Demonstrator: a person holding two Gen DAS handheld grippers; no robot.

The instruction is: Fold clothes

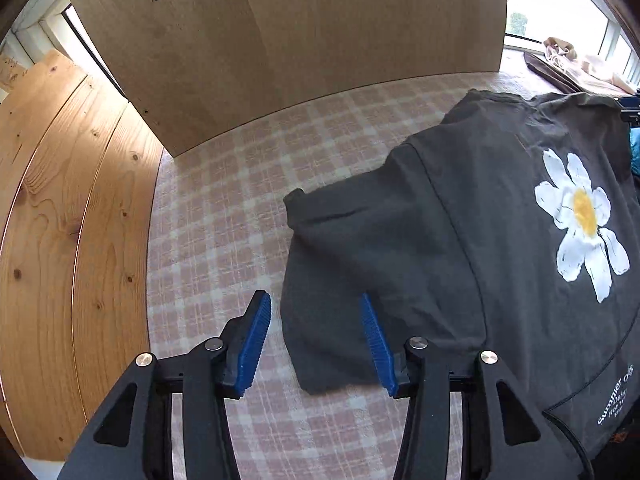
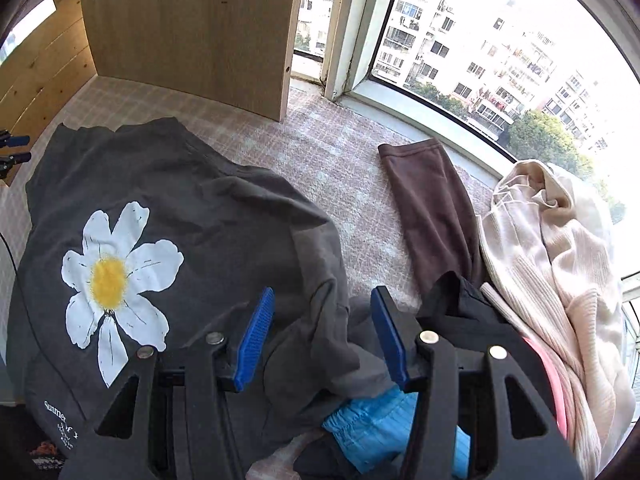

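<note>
A dark grey T-shirt (image 1: 460,216) with a white daisy print (image 1: 580,220) lies spread on the checked tablecloth (image 1: 224,208). My left gripper (image 1: 316,340) is open over the edge of its left sleeve (image 1: 332,264), blue pads on either side of the hem, nothing held. In the right wrist view the same T-shirt (image 2: 192,200) with its daisy (image 2: 116,276) fills the left. My right gripper (image 2: 322,336) stands open above the shirt's crumpled right sleeve (image 2: 320,320), holding nothing. The left gripper's fingertips (image 2: 16,148) show at the far left edge.
A wooden panel (image 1: 280,40) stands upright at the back, and wooden planks (image 1: 60,240) border the left. On the right lie a brown garment (image 2: 432,208), a cream knit (image 2: 560,280), a black piece (image 2: 460,308) and a blue garment (image 2: 372,424). A window (image 2: 480,40) runs behind.
</note>
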